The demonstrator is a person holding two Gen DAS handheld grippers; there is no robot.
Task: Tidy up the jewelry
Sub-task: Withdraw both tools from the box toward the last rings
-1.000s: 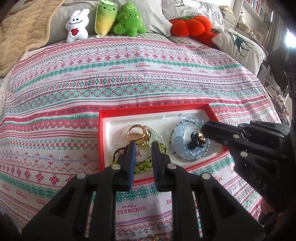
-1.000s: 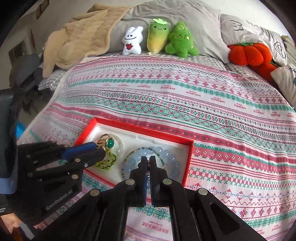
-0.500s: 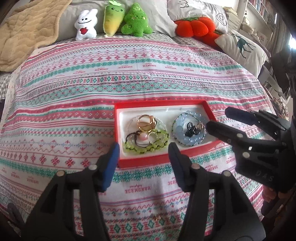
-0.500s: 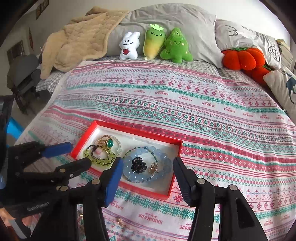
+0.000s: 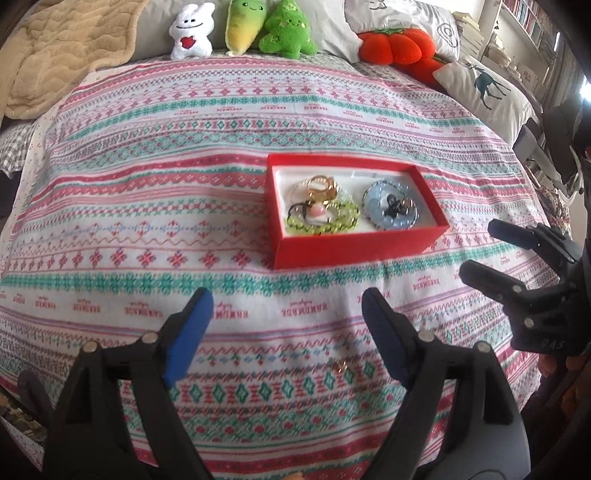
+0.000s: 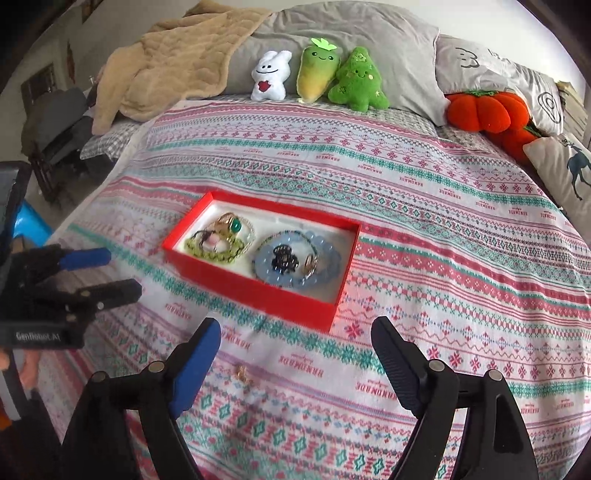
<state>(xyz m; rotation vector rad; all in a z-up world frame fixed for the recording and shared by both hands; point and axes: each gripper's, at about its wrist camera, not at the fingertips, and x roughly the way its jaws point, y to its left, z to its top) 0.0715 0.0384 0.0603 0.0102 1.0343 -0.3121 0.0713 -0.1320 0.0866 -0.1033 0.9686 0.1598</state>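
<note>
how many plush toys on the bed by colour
white: 1, bunny
yellow-green: 1, carrot
green: 1, tree
orange-red: 2, pumpkins, one partly hidden behind the other
total: 5

The small gold item point(image 6: 242, 373) lying loose on the bedspread point(image 6: 424, 206) is too small to identify. The deer pillow point(image 6: 569, 170) is cut off by the right wrist view's edge.

Patterned bedspread point(image 5: 221, 155) filling the frame, grey pillows point(image 6: 332, 44) along the top, bookshelves point(image 5: 524, 22) upper right, daylight
</note>
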